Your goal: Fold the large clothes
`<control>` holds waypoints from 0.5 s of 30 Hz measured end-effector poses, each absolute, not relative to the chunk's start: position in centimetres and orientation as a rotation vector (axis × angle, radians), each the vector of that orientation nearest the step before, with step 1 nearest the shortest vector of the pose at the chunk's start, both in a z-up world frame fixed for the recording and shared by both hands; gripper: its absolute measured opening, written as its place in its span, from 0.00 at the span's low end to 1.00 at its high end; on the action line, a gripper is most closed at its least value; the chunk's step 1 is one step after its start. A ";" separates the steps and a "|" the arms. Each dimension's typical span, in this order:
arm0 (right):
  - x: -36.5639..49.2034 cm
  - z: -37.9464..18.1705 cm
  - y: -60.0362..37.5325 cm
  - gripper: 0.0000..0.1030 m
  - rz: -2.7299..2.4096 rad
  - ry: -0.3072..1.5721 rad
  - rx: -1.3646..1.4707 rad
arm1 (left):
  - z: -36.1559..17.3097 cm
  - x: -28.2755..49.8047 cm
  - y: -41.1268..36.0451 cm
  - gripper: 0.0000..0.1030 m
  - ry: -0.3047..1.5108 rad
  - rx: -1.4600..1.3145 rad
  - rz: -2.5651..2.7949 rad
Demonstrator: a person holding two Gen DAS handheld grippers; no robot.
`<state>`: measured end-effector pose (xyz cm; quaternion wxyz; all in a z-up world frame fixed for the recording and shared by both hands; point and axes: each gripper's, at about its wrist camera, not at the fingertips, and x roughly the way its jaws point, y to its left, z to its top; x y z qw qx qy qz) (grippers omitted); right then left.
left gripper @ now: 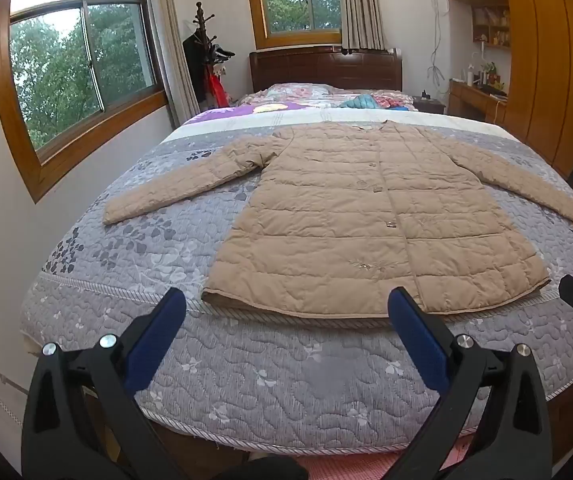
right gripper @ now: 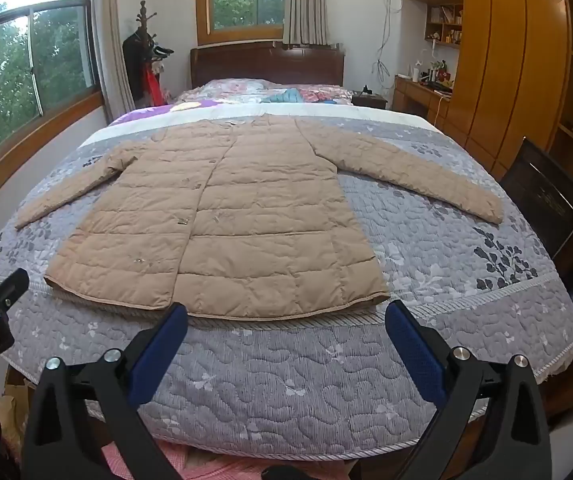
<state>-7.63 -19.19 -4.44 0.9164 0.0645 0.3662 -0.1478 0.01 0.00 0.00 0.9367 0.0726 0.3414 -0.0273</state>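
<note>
On the bed (left gripper: 246, 368), spread flat and face up over a grey quilted cover: one tan padded coat (left gripper: 366, 216), long, buttoned down the front, hem nearest the foot of the bed, collar toward the headboard (left gripper: 326, 68). Both sleeves lie out to the sides, angled down and away from the body.

Handling, by estimate: light and puffy, soft, likely a little slippery in the shell; it should bend along its stitched lines. Sensible holds are the sleeve cuffs, the hem corners and the shoulders.

Left gripper (left gripper: 286, 304): fingers wide apart, holding nothing, just short of the hem.
Right gripper (right gripper: 286, 314): likewise spread and empty, near the hem.

Surroundings: windows (right gripper: 34, 68), coat stand (right gripper: 142, 40), wooden wardrobe (right gripper: 518, 60), desk (right gripper: 418, 92).
</note>
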 end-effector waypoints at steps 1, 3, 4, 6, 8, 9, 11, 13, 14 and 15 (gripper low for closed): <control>-7.6 -4.5 -19.2 0.96 -0.304 0.755 0.134 | 0.0 0.0 0.0 0.97 0.698 0.147 -0.057; -7.6 -4.4 -19.2 0.96 -0.305 0.750 0.129 | 0.0 0.0 0.0 0.97 0.699 0.148 -0.058; -7.6 -4.4 -19.2 0.96 -0.305 0.751 0.130 | 0.0 0.1 0.0 0.97 0.699 0.148 -0.058; -7.6 -4.4 -19.2 0.96 -0.304 0.750 0.130 | 0.0 0.1 0.0 0.97 0.699 0.149 -0.058; -7.6 -4.4 -19.2 0.96 -0.305 0.750 0.130 | 0.0 0.2 0.0 0.97 0.698 0.150 -0.058; -7.6 -4.4 -19.2 0.96 -0.305 0.750 0.131 | 0.0 0.2 0.0 0.97 0.698 0.151 -0.058; -7.7 -4.4 -19.2 0.96 -0.305 0.750 0.131 | 0.0 0.0 0.0 0.97 0.695 0.149 -0.056; -7.7 -4.4 -19.2 0.96 -0.305 0.750 0.132 | 0.0 0.0 0.0 0.97 0.694 0.149 -0.056; -7.6 -4.4 -19.2 0.96 -0.305 0.751 0.133 | 0.0 0.0 0.0 0.97 0.694 0.149 -0.055; -7.6 -4.4 -19.2 0.96 -0.304 0.752 0.134 | 0.0 0.0 0.0 0.97 0.694 0.150 -0.055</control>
